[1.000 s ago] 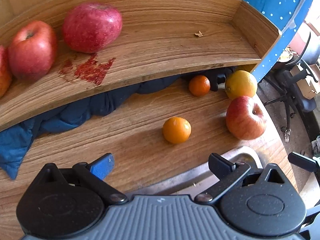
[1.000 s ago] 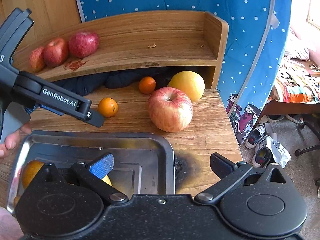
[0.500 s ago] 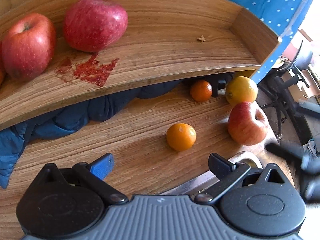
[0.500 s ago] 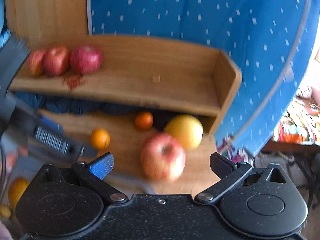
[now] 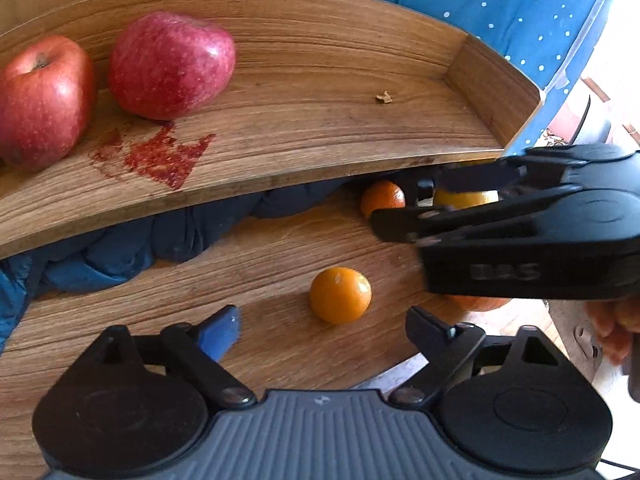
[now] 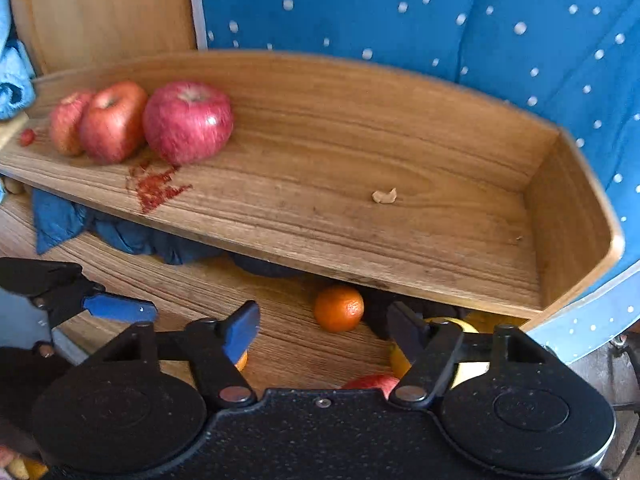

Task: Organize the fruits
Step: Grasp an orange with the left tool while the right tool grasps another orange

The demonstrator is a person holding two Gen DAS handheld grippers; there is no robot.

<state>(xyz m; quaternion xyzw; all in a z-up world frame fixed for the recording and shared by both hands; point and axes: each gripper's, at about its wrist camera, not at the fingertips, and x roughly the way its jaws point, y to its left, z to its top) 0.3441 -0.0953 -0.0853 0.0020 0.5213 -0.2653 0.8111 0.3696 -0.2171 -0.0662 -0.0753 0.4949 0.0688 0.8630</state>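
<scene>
Since a second ago the right gripper has swung up and forward, away from the metal tray it hovered over; it now crosses the left wrist view as a dark blurred bar, hiding the pale red apple that lay in plain sight there before. Left gripper has edged closer to the small orange, which sits on the lower wooden surface just ahead of its parted fingers, not touched.

Fruit on the lower surface: second, darker orange back under the shelf edge; a yellow fruit beside it, mostly hidden behind the right gripper's finger; the pale red apple, only its top showing, between the right gripper's spread fingers and below them. Contact not discernible. Both grippers released, nothing held.

Upper shelf: three red apples in a row at the left end, the largest innermost, the next touching it, the third partly behind. Red smear on the wood in front of them; a small pale scrap farther right.

Crumpled blue cloth stuffed under the shelf. Blue dotted fabric behind
</scene>
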